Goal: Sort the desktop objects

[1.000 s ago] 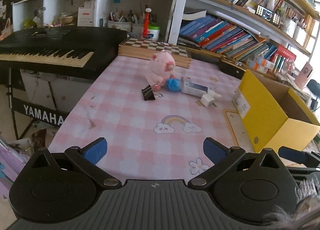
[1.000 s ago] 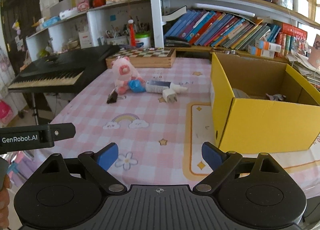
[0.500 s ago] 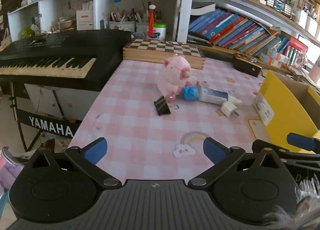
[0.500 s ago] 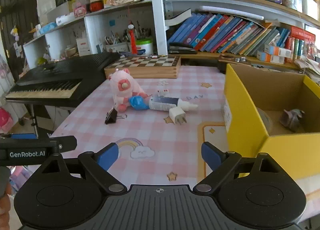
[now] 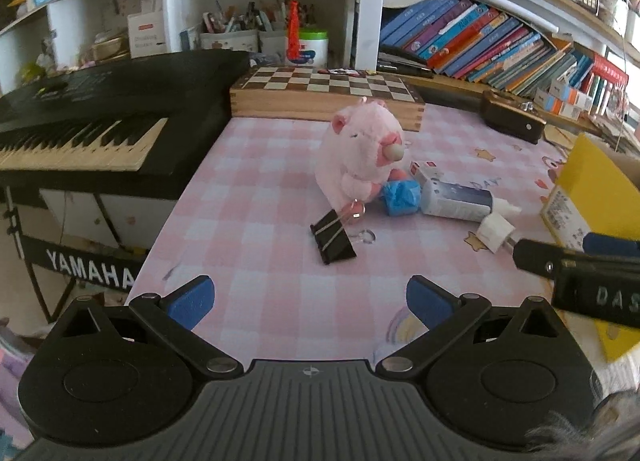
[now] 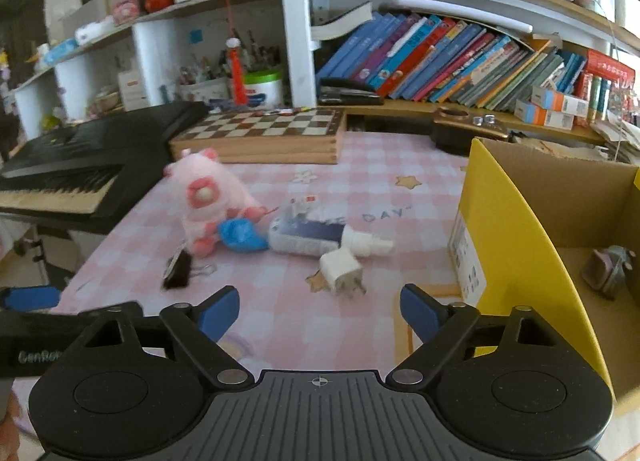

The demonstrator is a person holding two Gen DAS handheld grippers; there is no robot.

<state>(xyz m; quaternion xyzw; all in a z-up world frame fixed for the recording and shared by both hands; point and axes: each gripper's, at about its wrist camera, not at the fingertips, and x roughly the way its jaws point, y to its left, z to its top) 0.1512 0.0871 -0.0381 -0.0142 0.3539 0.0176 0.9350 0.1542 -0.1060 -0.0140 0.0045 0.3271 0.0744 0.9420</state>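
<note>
A pink plush pig (image 5: 362,151) (image 6: 204,203) sits on the pink checked tablecloth. Beside it lie a black binder clip (image 5: 333,236) (image 6: 178,269), a blue crumpled item (image 5: 401,197) (image 6: 240,235), a white and blue spray bottle (image 5: 458,203) (image 6: 316,239) and a white plug adapter (image 5: 495,232) (image 6: 342,273). My left gripper (image 5: 308,299) is open and empty, just short of the clip. My right gripper (image 6: 320,311) is open and empty, just short of the adapter. A yellow cardboard box (image 6: 516,257) (image 5: 588,189) stands at the right with a grey object (image 6: 606,271) inside.
A wooden chessboard box (image 5: 326,99) lies behind the pig. A black Yamaha keyboard (image 5: 92,129) stands off the table's left edge. Bookshelves (image 6: 440,57) line the back. A dark wooden case (image 5: 514,119) sits at the back right.
Both grippers have moved forward toward the cluster of objects, which now looks larger and closer. Both stay open and empty. The objects on the table have not moved.
</note>
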